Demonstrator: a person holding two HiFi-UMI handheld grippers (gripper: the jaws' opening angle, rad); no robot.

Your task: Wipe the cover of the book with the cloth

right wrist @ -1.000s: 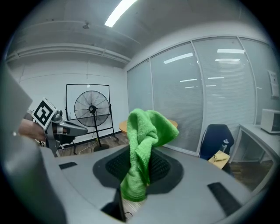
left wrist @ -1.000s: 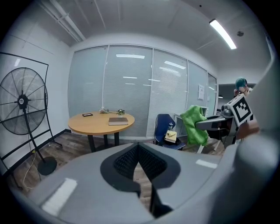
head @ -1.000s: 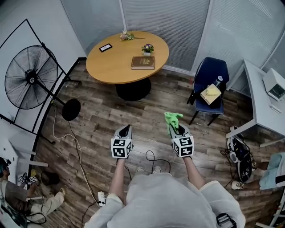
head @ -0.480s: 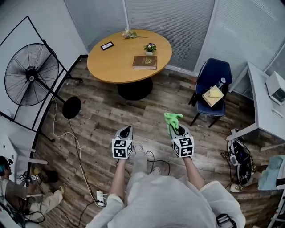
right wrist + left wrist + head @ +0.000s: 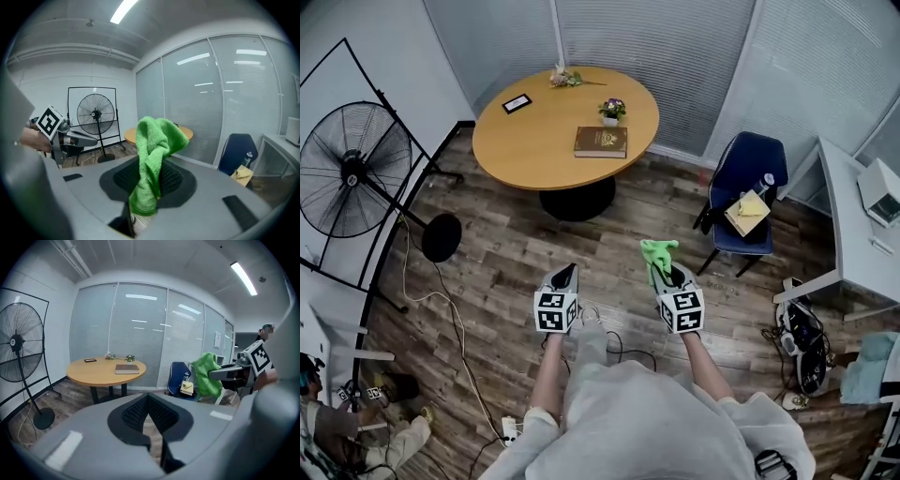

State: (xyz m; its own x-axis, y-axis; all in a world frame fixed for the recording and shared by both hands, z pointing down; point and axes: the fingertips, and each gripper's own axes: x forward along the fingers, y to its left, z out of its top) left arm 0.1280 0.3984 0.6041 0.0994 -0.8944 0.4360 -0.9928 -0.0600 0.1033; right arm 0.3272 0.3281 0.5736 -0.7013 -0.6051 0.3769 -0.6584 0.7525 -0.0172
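Stepped forward in the last second, yet still well short of the book [image 5: 601, 142], flat on the table [image 5: 534, 141] at 12 o'clock. Clamping the cloth [image 5: 657, 255] in the right gripper [image 5: 672, 275]; keeping the left gripper [image 5: 567, 271] closed, empty. Only approaching, no wiping yet

We wear a pale grey shirt [image 5: 656, 427] with loose short sleeves. Our left gripper [image 5: 566, 272] and right gripper [image 5: 672, 275] have grey bodies and black ribbed jaw pads, and each bears a white cube [image 5: 555, 311] printed with black square markers.
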